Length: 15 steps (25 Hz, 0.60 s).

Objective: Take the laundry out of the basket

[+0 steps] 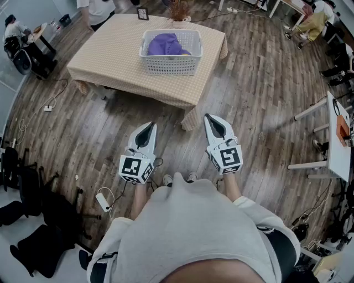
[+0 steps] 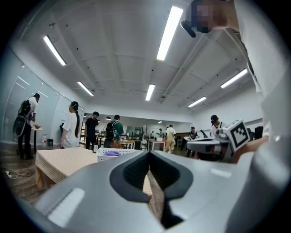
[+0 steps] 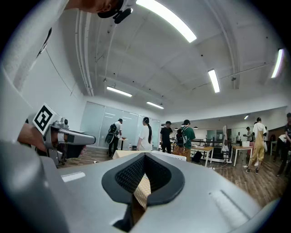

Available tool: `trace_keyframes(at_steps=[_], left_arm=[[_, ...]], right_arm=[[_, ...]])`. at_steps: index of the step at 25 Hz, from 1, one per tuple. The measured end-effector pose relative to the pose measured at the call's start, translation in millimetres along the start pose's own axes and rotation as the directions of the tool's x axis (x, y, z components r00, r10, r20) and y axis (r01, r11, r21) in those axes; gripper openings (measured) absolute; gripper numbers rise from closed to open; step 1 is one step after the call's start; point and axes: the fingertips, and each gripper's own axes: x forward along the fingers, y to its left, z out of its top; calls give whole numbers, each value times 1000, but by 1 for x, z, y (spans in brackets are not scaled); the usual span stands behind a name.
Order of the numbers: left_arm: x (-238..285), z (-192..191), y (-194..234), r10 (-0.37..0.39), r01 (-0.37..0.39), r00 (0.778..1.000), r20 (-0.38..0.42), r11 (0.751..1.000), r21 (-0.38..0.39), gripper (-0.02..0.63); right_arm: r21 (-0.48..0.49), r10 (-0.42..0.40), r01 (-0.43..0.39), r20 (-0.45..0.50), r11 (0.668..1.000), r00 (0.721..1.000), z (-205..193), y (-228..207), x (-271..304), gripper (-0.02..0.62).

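A white laundry basket (image 1: 170, 52) stands on a low table with a beige checked cloth (image 1: 110, 55); a purple garment (image 1: 166, 44) lies bunched inside it. Both grippers hang over the wooden floor in front of the table, close to the person's body and well short of the basket. My left gripper (image 1: 150, 126) is shut with nothing in it, and my right gripper (image 1: 209, 116) is shut and empty too. In the left gripper view the basket (image 2: 117, 154) shows far beyond the closed left gripper (image 2: 148, 155). The right gripper (image 3: 144, 157) points towards the room.
A picture frame (image 1: 142, 12) and a dried plant (image 1: 179, 11) stand at the table's far edge. White desks (image 1: 337, 138) are at the right, dark chairs (image 1: 33, 210) at the bottom left. Cables and a power strip (image 1: 103, 200) lie on the floor. Several people stand around the room.
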Motion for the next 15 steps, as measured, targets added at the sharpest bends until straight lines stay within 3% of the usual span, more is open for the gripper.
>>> trace_keyframes(at_steps=[15], left_arm=[[4,-5,-20,10,-10,1000,-18,1000,5,11]], right_arm=[[10,16,-16,-13,1000,1000,-10,-10,-16,-2]])
